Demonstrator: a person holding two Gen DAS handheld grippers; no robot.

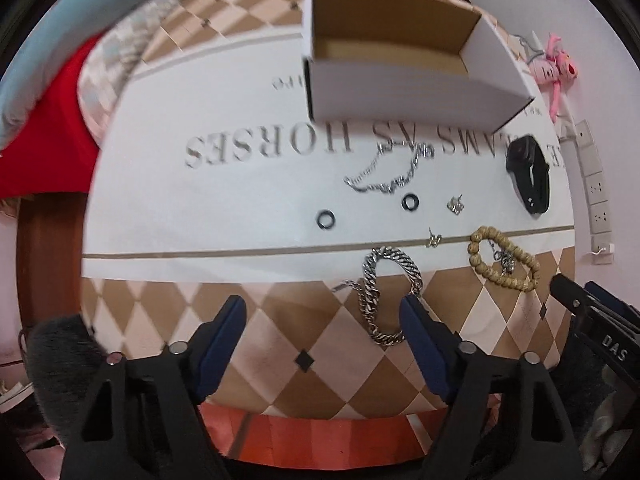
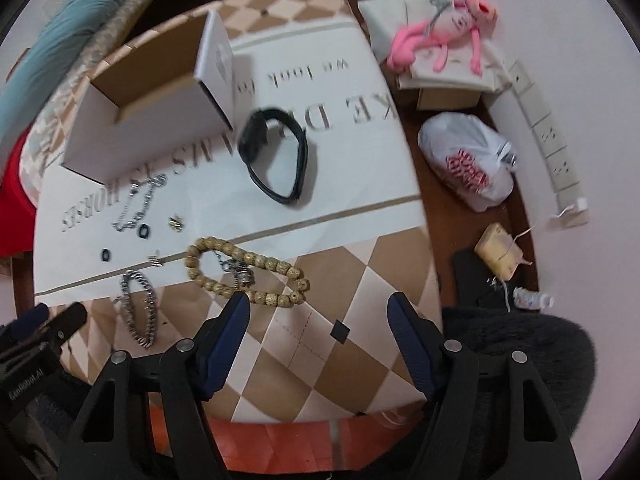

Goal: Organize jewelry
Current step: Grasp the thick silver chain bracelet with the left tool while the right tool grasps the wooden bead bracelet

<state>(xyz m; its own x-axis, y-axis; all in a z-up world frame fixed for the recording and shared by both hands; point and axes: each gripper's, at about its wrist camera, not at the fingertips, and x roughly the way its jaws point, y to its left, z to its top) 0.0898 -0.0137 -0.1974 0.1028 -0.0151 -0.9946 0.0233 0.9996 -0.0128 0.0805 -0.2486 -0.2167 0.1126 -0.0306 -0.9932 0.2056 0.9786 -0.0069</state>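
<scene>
Left wrist view: left tool (image 1: 322, 322) apart, empty; chain bracelet (image 1: 390, 296) just ahead, box (image 1: 400, 76) beyond awaiting jewelry.

The left tool (image 1: 322, 312) points down, its two blue-padded fingers (image 1: 224, 340) standing apart with nothing between them; the black linkage arms behind them spread wide at the bottom of the left wrist view; the right tool (image 2: 320, 310) likewise points down, its fingers (image 2: 226, 332) parted and bare of any load; each tool shows at the edge of the other's view, the two side by side; no hand or sleeve is visible.
</scene>
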